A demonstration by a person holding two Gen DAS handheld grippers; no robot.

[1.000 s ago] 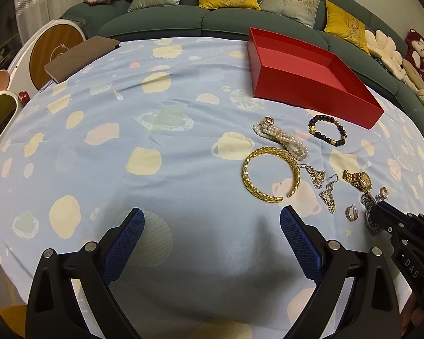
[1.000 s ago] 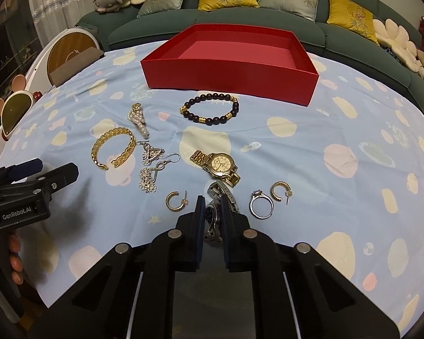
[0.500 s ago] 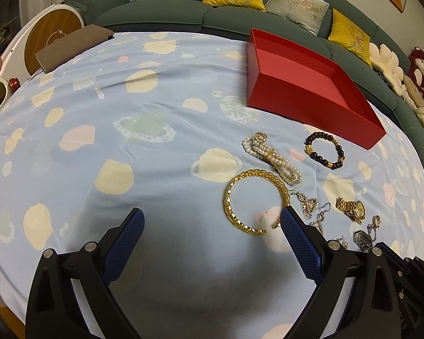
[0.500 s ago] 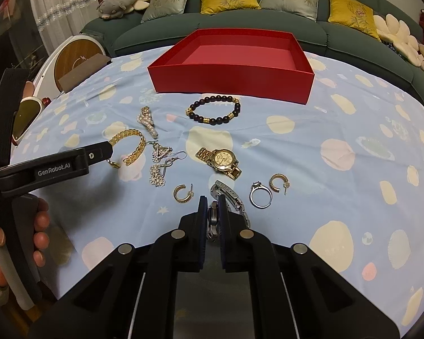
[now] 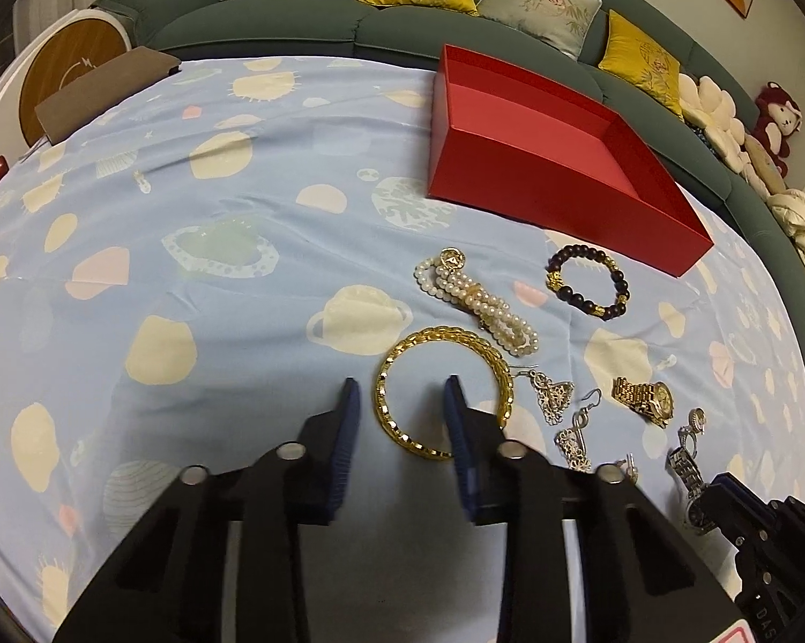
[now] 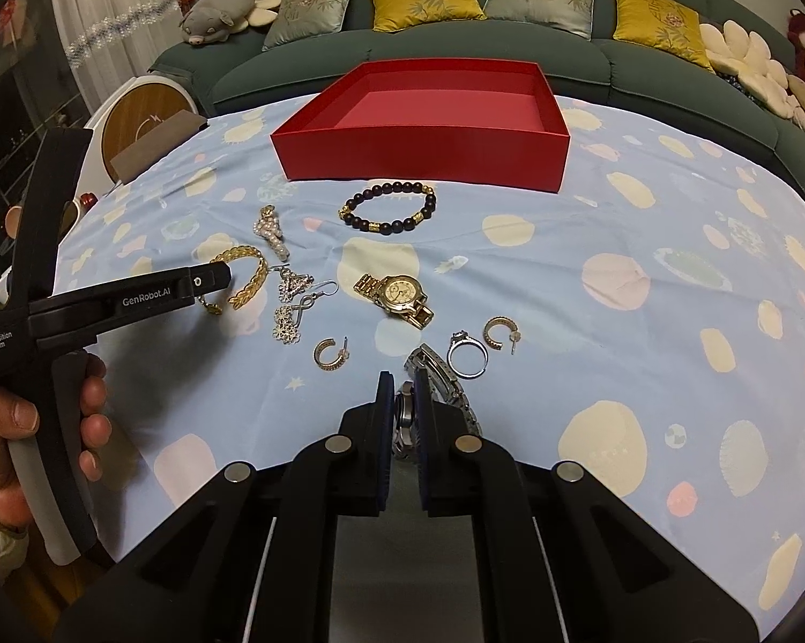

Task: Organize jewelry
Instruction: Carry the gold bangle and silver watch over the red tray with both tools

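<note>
Jewelry is spread on the spotted blue tablecloth (image 6: 643, 203), all of it ahead of both tools. Right gripper (image 6: 403, 394) is clamped on the silver watch (image 6: 439, 375): case pinched between the nearly closed fingers, band trailing out forward-right on the cloth. Just past its tips: silver ring (image 6: 468, 354), gold hoop earring (image 6: 500, 332) to the right of it, second hoop earring (image 6: 330, 353) forward-left, gold watch (image 6: 397, 292) further ahead. Left gripper (image 5: 400, 394) is partly open and holds nothing; its fingers straddle the near-left rim of the gold bangle (image 5: 440, 391), left finger outside the ring, right finger over the inside. Whether the pads touch it, cannot tell. Beyond the bangle: pearl bracelet (image 5: 475, 297), then dark bead bracelet (image 5: 587, 281) forward-right. Silver drop earrings (image 5: 563, 412) lie just right of the bangle. Red box (image 6: 424, 123) sits furthest out, past the bead bracelet, nothing visible inside. Green sofa (image 6: 509, 59) with cushions runs behind the table.
</note>
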